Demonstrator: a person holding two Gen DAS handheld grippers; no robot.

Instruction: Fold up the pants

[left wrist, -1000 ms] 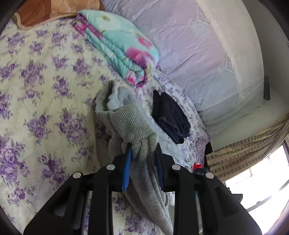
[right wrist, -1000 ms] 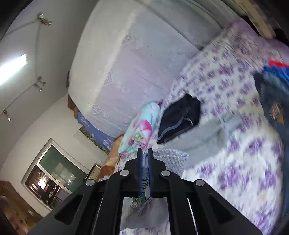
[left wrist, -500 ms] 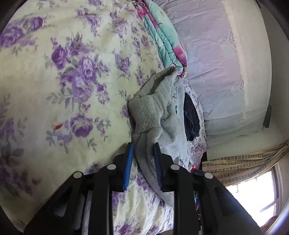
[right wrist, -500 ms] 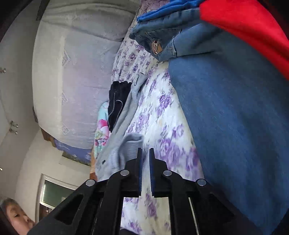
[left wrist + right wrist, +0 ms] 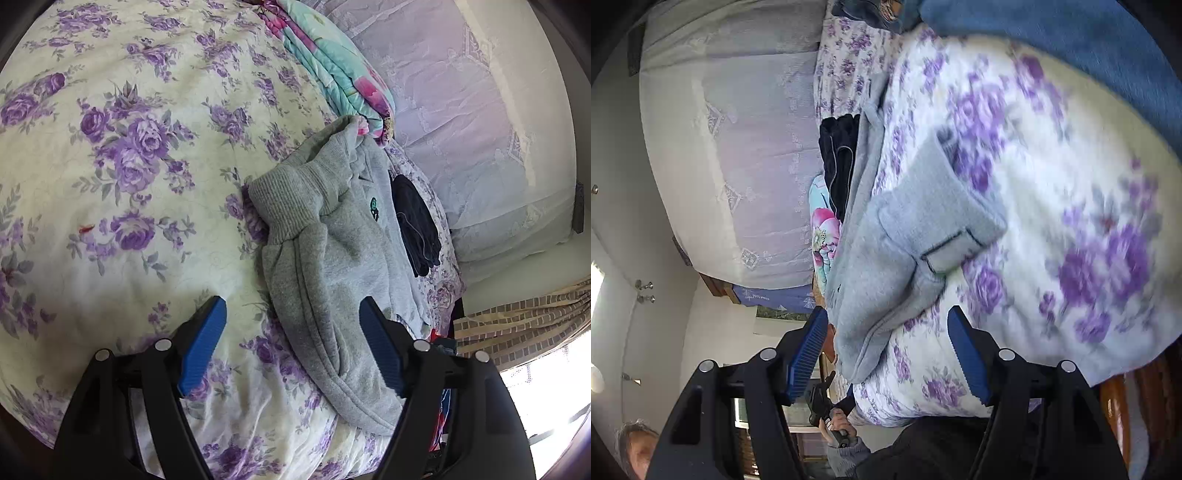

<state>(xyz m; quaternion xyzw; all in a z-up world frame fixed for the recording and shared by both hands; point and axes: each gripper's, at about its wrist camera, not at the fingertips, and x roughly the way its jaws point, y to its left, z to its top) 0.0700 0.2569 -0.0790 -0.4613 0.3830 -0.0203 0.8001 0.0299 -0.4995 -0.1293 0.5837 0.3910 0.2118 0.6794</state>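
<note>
Across the floral bedspread lay the grey pants, both grippers' jaws just opened and empty, so the loosely bunched fold could slump apart.

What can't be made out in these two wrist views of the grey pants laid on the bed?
- Left wrist view: the near end of the grey sweatpants is covered by the open left gripper.
- Left wrist view: the dark folded garment is half hidden behind the sweatpants.
- Right wrist view: the floral bedspread is motion-blurred.
- Right wrist view: the denim is cut off by the top edge.
- Right wrist view: the open right gripper hides the pants' lower edge.
</note>
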